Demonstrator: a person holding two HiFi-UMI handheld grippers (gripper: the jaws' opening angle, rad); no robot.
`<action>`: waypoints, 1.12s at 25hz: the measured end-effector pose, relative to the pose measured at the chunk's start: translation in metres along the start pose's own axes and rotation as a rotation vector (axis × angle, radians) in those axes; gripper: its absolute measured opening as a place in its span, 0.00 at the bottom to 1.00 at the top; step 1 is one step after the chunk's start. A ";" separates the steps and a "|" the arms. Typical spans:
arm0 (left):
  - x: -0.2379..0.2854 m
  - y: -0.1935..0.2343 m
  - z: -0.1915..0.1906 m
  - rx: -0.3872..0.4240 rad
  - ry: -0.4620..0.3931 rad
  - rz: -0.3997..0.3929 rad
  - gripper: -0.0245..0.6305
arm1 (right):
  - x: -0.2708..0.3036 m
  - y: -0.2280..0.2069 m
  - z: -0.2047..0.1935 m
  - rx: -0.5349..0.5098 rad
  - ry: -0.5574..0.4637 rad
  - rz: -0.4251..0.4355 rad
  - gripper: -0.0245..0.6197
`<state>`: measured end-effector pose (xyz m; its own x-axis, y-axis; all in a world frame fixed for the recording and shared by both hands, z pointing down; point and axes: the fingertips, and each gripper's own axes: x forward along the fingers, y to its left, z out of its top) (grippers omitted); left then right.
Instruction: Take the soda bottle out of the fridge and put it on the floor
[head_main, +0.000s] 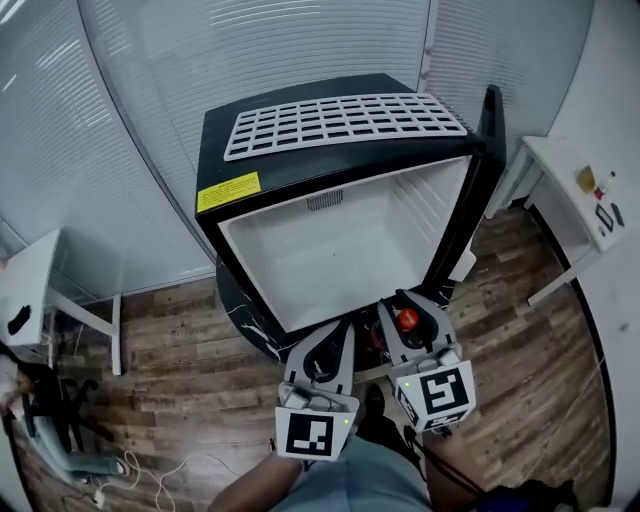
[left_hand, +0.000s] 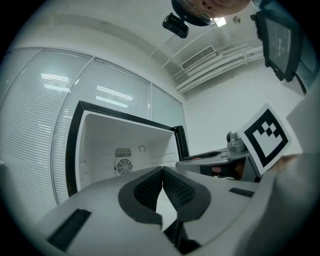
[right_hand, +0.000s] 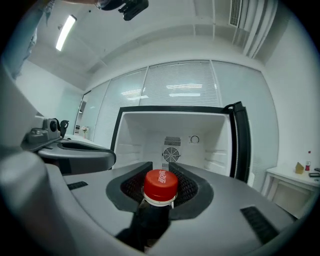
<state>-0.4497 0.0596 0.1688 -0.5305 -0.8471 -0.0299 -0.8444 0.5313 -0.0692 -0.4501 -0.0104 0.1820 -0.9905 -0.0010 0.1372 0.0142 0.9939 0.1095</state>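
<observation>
Right jaws first: right gripper (right_hand: 161, 166) is clamped on the neck of the soda bottle (right_hand: 150, 220), pads pressing just under the cap. Left gripper (left_hand: 162, 171) is closed, pad tips touching, nothing between them. It sits just beside the right one, and I read that as parked out of the way since one gripper carries this load.

Wood floor (head_main: 180, 350) is the target, bare planks in front of me; bottle not on it yet.

Fridge (head_main: 300, 250) is a small black box with a white inside, and what I can see of it is bare. Its door (head_main: 491, 130) is swung wide to the right, which I judge leaves a free path out.

White grille (head_main: 340, 125) lies flat on the fridge top, not part of the job.

Bottle is outside the fridge, in front of the opening and near its lower edge, hanging upright with its dark body below the jaws. I take the neck hold as deliberate: the wider cap above the pads should stop it sliding down.

Red cap (head_main: 408, 320) is on, poking up between the jaws.

Task looks about half done to me; lowering to the planks is left.
</observation>
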 end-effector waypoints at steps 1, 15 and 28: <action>0.000 -0.008 -0.001 0.001 0.001 -0.026 0.06 | -0.009 -0.002 -0.004 0.006 0.007 -0.022 0.22; 0.014 -0.149 0.001 -0.040 0.010 -0.346 0.06 | -0.160 -0.070 -0.016 0.022 -0.036 -0.366 0.21; -0.038 -0.353 0.024 -0.044 -0.015 -0.653 0.06 | -0.382 -0.114 -0.054 0.050 0.044 -0.687 0.21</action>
<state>-0.1298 -0.0958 0.1701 0.0929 -0.9956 -0.0091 -0.9950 -0.0925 -0.0370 -0.0656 -0.1289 0.1704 -0.7659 -0.6362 0.0928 -0.6224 0.7699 0.1409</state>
